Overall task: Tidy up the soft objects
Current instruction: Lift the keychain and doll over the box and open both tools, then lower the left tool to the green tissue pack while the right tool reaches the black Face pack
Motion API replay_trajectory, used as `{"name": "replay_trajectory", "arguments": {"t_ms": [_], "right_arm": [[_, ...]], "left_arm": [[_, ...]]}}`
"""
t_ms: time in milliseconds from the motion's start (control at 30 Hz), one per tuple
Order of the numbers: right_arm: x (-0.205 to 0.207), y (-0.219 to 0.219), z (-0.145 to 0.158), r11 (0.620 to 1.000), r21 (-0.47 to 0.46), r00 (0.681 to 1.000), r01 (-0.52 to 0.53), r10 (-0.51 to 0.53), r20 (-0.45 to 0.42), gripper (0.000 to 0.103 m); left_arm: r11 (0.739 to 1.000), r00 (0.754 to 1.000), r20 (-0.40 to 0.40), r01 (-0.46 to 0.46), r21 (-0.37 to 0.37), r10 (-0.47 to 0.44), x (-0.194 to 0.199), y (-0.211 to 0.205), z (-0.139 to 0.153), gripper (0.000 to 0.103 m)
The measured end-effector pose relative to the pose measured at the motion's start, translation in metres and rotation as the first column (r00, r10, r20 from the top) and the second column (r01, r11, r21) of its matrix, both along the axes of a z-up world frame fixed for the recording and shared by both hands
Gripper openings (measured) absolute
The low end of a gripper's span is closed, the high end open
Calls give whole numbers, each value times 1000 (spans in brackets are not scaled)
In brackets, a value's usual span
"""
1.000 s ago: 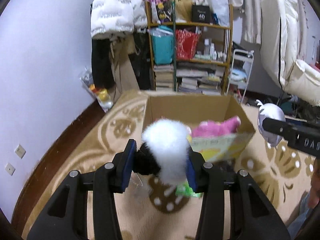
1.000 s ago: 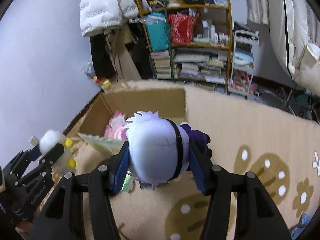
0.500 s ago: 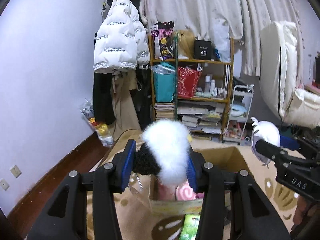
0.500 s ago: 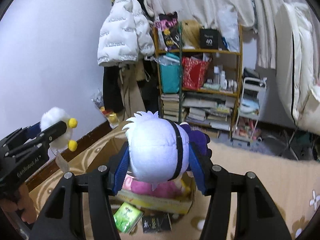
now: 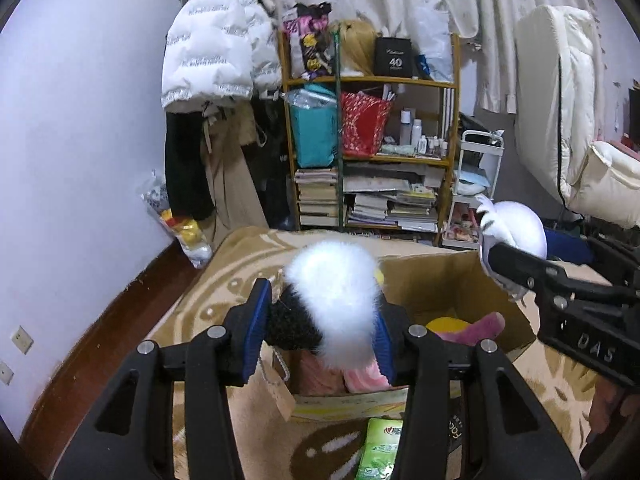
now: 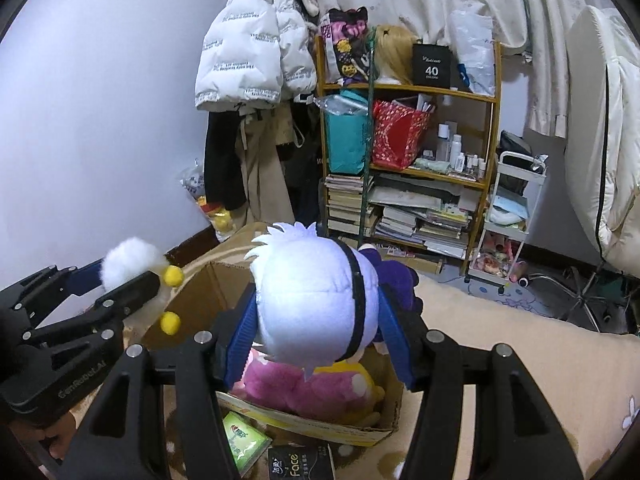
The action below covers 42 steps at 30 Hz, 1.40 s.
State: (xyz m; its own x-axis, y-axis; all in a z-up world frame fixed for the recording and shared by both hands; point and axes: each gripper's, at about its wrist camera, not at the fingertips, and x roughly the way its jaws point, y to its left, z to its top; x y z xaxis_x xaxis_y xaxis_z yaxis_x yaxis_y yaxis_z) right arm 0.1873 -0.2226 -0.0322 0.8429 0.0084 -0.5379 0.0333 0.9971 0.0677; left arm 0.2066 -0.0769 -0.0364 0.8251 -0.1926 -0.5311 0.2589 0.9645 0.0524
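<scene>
— What does the left gripper (image 5: 318, 330) have?

— Its blue pads are clamped on a fluffy black-and-white toy (image 5: 334, 308), held above the near left part of the cardboard box (image 5: 440, 280).

— And the right gripper (image 6: 316, 332)?

— It is clamped on a white-headed doll (image 6: 316, 300) with a black band, held above the same box, just over the pink plush (image 6: 296, 388) lying inside.

— What carries the box?

— The beige patterned rug (image 5: 224, 280). A green packet (image 6: 242, 442) and a black packet (image 6: 300, 462) lie on it, against the box's near edge.

— Farther back?

— A bookshelf (image 5: 372, 152) stands by the wall, with a white puffer jacket (image 5: 216, 48) hanging to its left.
</scene>
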Motion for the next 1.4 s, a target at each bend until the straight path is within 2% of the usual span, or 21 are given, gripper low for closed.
{"name": "replay_trajectory", "arguments": {"t_ms": [133,333,567,667,1000,1133,1233,1300,1400], "right_arm": [[3,0,-9,1000,13,1000,-1,2,-24,62],[4,-1,-17,1000,27,999,2,-1,-33,63],[6,-13,-25,994,110,998,24,-18,-53,65],[7,-18,-30,991,126,998,36,-28,-64,65],[6,-27,-37,981,185,996,51,-36,-85,68],[4,-30,-35,974,220,995,49,-29,-91,79],[1,-29,-30,974,217,996,61,-44,-82,90],[-1,-30,-26,974,217,996,58,-41,-86,91],[-7,-32,-21,977,195,993,81,-62,-103,103]], "left_arm": [[1000,999,-34,6,-24,-7,5,-2,-11,45],[1000,998,-62,21,-1,-21,10,-6,-24,47],[999,995,-98,33,-1,-33,15,-7,-32,48],[999,996,-91,27,19,-25,15,-10,-34,53],[998,994,-102,36,46,-31,12,-12,-39,57],[998,993,-112,27,54,-21,9,-9,-38,63],[998,993,-115,16,54,-10,6,-4,-35,65],[998,994,-113,-8,60,14,4,-1,-31,65],[996,994,-97,-41,83,49,-3,2,-23,70]]}}
